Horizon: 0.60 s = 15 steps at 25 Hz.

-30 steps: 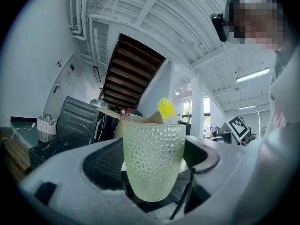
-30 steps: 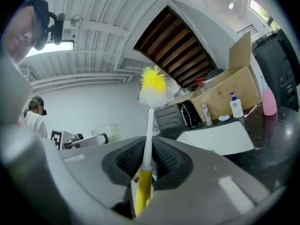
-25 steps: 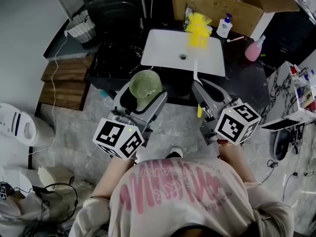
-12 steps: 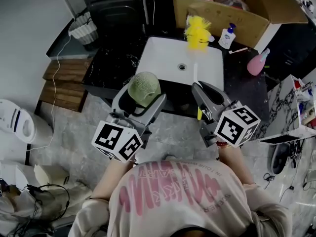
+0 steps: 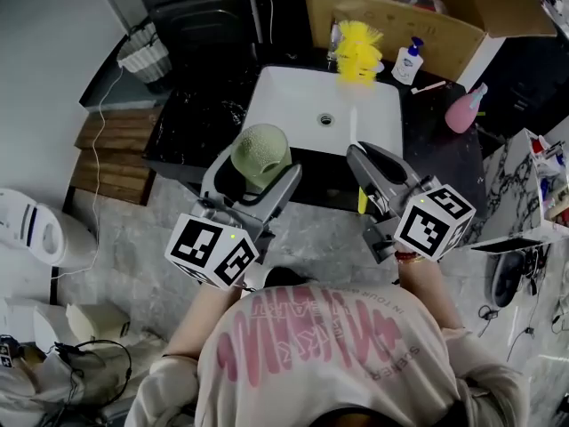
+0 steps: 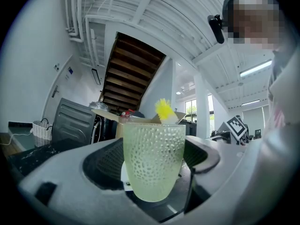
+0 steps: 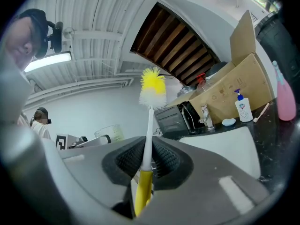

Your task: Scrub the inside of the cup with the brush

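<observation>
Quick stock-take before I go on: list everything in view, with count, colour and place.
cup: one, pale green, dimpled, in the left gripper, in front of the sink
brush: one, yellow bristles, white stem, yellow handle, in the right gripper
sink: one, white, set in the counter
counter: one, black, ahead of the person
cardboard box: one, brown, behind the sink
pump bottle: one, white and blue, on the counter right of the sink
pink bottle: one, on the counter's right end
basket: one, white, left of the counter
left gripper: one, grey, shut on the cup
right gripper: one, grey, shut on the brush
</observation>
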Available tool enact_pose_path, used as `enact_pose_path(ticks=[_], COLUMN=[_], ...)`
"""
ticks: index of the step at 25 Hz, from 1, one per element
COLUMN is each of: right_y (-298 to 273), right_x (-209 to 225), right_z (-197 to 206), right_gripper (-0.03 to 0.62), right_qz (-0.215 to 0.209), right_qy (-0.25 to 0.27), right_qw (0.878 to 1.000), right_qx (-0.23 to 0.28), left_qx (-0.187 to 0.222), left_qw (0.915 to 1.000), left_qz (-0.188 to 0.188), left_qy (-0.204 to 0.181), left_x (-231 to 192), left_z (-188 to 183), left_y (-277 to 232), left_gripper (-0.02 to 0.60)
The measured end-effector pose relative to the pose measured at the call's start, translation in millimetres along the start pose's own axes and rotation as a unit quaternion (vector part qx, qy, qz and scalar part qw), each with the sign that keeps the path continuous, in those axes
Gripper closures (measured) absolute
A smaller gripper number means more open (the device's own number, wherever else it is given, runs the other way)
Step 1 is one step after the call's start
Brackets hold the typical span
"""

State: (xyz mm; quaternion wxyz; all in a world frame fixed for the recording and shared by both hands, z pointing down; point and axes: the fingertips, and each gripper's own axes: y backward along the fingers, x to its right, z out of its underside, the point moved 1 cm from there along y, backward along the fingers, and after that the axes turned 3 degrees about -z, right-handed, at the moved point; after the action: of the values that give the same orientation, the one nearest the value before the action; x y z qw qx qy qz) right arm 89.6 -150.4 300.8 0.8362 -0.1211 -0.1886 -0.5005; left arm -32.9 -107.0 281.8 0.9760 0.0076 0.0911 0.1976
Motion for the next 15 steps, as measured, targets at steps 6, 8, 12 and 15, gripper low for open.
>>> enact_pose_path(ticks=[6,8,12,15], right_y=[-10,-18,-36,-47], right_x=[-23,-29,-38,-45], right_z=[-2,2,19,28], right_gripper=[0.541,0.54,0.54,0.541], right_qz=[-0.019,-0.012,-0.002,-0.006], right_qy=[0.065,0.113,0.174,0.18], right_qw=[0.996,0.99,0.975,0.971], right_qx=[-0.049,-0.079,-0.134,-0.155], left_qx=[-0.01,-0.024,-0.062,-0.086], left_qw=[0.9995,0.9979,0.9855,0.9799], left_qz=[0.012,0.01,-0.01,-0.013], left_qy=[-0.028,-0.059,-0.158,-0.18], left_x=[-21,-33,-61,-81], left_z=[-11,-14,-11,-7], left_y=[-5,-7,-8,-9], left_gripper=[0.207,0.207,0.207,0.207])
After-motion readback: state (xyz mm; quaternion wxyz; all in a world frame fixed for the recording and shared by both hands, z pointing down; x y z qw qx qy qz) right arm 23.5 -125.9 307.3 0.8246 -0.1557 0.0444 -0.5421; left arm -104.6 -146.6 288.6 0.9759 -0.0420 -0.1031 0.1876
